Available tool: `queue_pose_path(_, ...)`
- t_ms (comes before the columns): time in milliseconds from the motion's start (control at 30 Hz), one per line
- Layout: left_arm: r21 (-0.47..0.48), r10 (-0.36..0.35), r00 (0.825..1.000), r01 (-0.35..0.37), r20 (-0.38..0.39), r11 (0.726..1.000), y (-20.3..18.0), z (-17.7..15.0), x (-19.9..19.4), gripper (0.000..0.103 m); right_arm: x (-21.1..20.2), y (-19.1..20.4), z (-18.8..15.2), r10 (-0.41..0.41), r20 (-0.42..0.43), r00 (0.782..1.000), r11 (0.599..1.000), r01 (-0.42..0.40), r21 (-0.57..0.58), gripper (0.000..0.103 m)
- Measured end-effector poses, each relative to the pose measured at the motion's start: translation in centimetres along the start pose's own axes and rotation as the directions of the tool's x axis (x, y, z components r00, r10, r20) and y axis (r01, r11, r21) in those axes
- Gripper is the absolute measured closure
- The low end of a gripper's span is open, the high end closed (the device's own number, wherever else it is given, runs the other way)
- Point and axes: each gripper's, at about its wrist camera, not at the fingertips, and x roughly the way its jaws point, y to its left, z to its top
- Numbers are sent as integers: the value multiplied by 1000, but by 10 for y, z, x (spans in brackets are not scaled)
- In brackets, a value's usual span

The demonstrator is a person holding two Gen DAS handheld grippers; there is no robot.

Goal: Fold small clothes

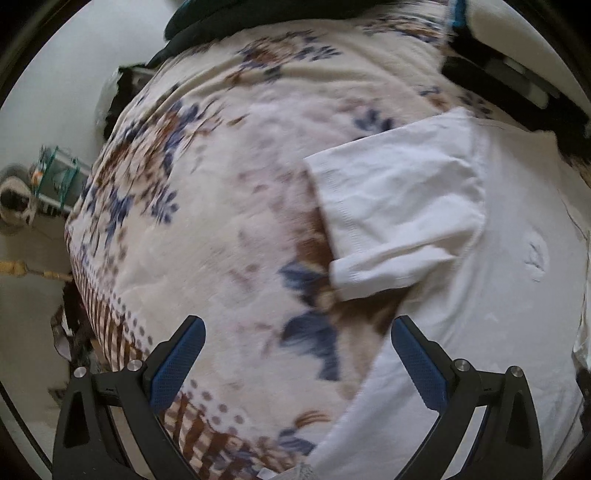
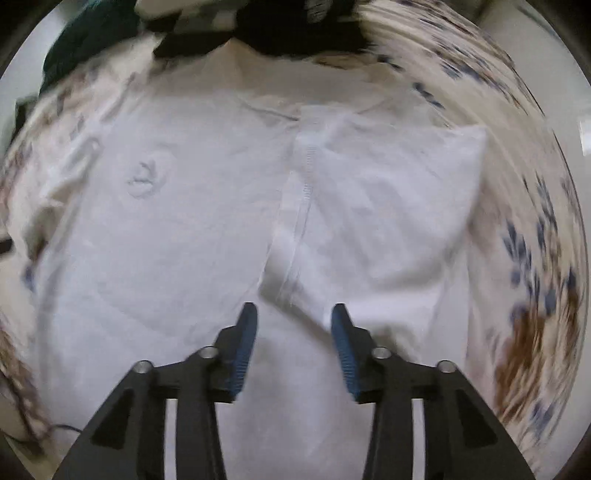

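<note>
Blue-padded fingers of the left gripper (image 1: 297, 332) fill the bottom of the left wrist view, spread wide apart with nothing between them, hanging released above a flowered blanket (image 1: 207, 206) printed in blue and brown on cream. To the right of that gripper lies a white T-shirt (image 1: 509, 288), spread flat on the blanket, with one short sleeve (image 1: 399, 214) sticking out towards the middle of the picture, its hem stitched and slightly rolled at the lower corner. A small pale logo (image 1: 535, 258) sits on the shirt's chest. Dark clothes (image 1: 221, 18) are piled at the far edge of the blanket, and a pale floor shows on the left beyond it. In the right wrist view the right gripper (image 2: 293, 317) points down over the same white T-shirt (image 2: 177, 258), its jaws partly apart and empty, the blue pads clear of the cloth as far as the blur lets one tell. Just ahead of its fingertips a sleeve (image 2: 388, 206) lies on the shirt, and its seam runs up the picture from between the fingers. The logo (image 2: 146, 177) appears to the left of that seam. The blanket (image 2: 535, 258) shows on the right, smeared by motion, and dark clothes (image 2: 295, 26) lie beyond the shirt's collar at the top.
</note>
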Motion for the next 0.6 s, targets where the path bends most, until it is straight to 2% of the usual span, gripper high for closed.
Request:
queue_pose_path(67, -40, -15, 1000, 14, -21, 999, 15, -2, 7, 0, -11, -10, -5, 10, 14, 1000, 998, -11, 62, 49)
queue_pose_path(167, -121, -90, 995, 84, -44, 989, 34, 1, 20, 0, -22, -27, 3, 47, 55, 997, 986, -55, 155, 43)
queue_pose_path(233, -182, -185, 981, 171, -65, 968, 41, 5, 31, 0, -19, -34, 13, 48, 33, 998, 981, -54, 187, 43)
queue_pose_path(267, -230, -256, 963, 231, -82, 945, 44, 7, 38, 0, -14, -35, 18, 45, 20, 999, 977, -49, 207, 43)
queue_pose_path(300, -321, -377, 921, 330, -94, 888, 50, 10, 48, 0, -14, -34, 19, 41, 20, 999, 974, -45, 222, 43)
queue_pose_path(333, -420, -495, 865, 418, -89, 806, 56, 11, 59, 0, -13, -33, 19, 36, 26, 999, 971, -42, 237, 43)
queue_pose_path(367, -501, -572, 816, 465, -76, 730, 60, 10, 68, 0, -12, -32, 17, 26, 30, 999, 967, -33, 253, 43)
queue_pose_path(400, -593, -654, 755, 506, -45, 626, 65, 8, 79, 0, -9, -33, 17, 9, 31, 999, 961, -18, 275, 43)
queue_pose_path(433, -673, -724, 690, 536, 2, 509, 67, 5, 90, 0, -4, -32, 14, 1, 31, 1000, 955, -10, 297, 43)
queue_pose_path(467, -726, -764, 644, 542, 35, 423, 67, 4, 100, 0, -2, -33, 14, -5, 27, 1000, 949, -4, 316, 43)
queue_pose_path(500, -774, -791, 607, 534, 72, 339, 65, 4, 110, 3, 3, -36, 13, -17, 19, 1000, 941, 10, 339, 43)
queue_pose_path(533, -792, -798, 595, 532, 99, 298, 64, 5, 115, 8, 5, -38, 11, -28, 12, 1000, 934, 22, 356, 43)
queue_pose_path(567, -802, -794, 596, 530, 122, 275, 62, 8, 119, 16, 8, -39, 11, -37, 6, 999, 929, 32, 368, 43)
queue_pose_path(600, -803, -784, 609, 526, 125, 281, 60, 13, 121, 46, 10, -41, 9, -49, 0, 999, 923, 46, 382, 43)
